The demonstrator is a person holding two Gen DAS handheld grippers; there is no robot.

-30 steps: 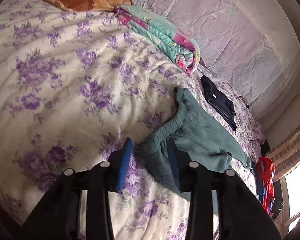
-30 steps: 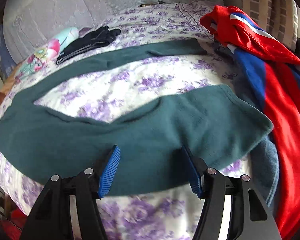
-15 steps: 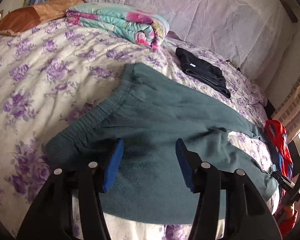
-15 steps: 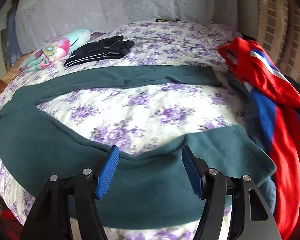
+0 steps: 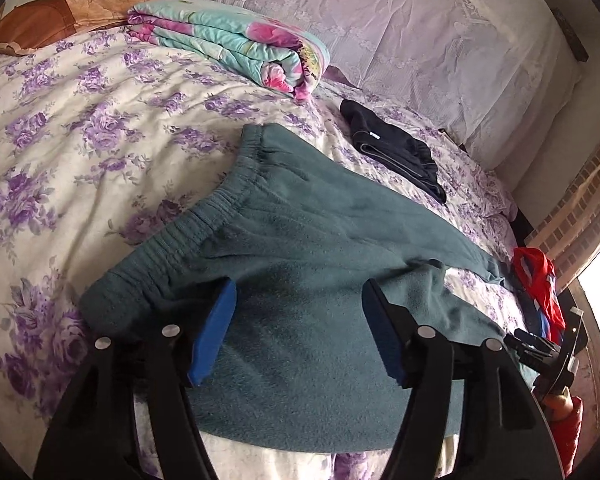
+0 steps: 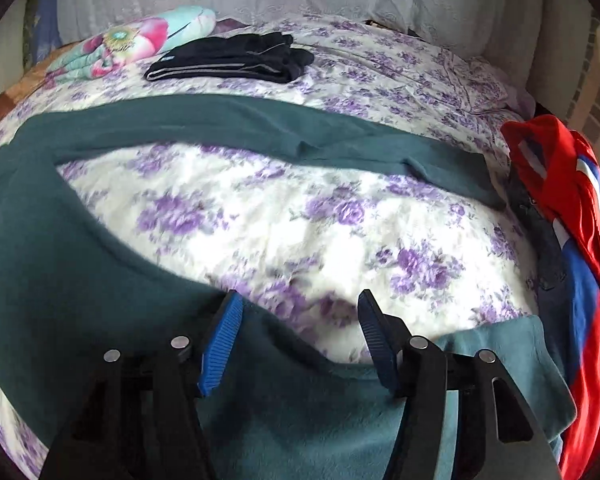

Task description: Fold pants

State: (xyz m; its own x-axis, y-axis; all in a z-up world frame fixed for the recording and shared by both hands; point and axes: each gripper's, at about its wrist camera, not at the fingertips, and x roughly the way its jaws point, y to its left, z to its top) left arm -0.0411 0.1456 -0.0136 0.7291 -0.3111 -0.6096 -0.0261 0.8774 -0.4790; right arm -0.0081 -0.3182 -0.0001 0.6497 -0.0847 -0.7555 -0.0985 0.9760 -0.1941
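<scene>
Your left gripper (image 5: 298,330): jaws spread wide, nothing between pads, positioned over seat area of green pants (image 5: 300,240), just behind elastic waistband (image 5: 204,212). Your right gripper (image 6: 298,336): jaws likewise apart, gripping nothing, above inner edge of near leg (image 6: 300,412). Pants lie flat on floral bedspread (image 6: 300,232), 2 legs splayed in V, bedspread showing between them; far leg (image 6: 260,128) runs toward red-and-blue garment (image 6: 572,216). Black folded garment (image 6: 228,60) and rolled floral quilt (image 5: 236,46) lie beyond pants, well apart.
</scene>
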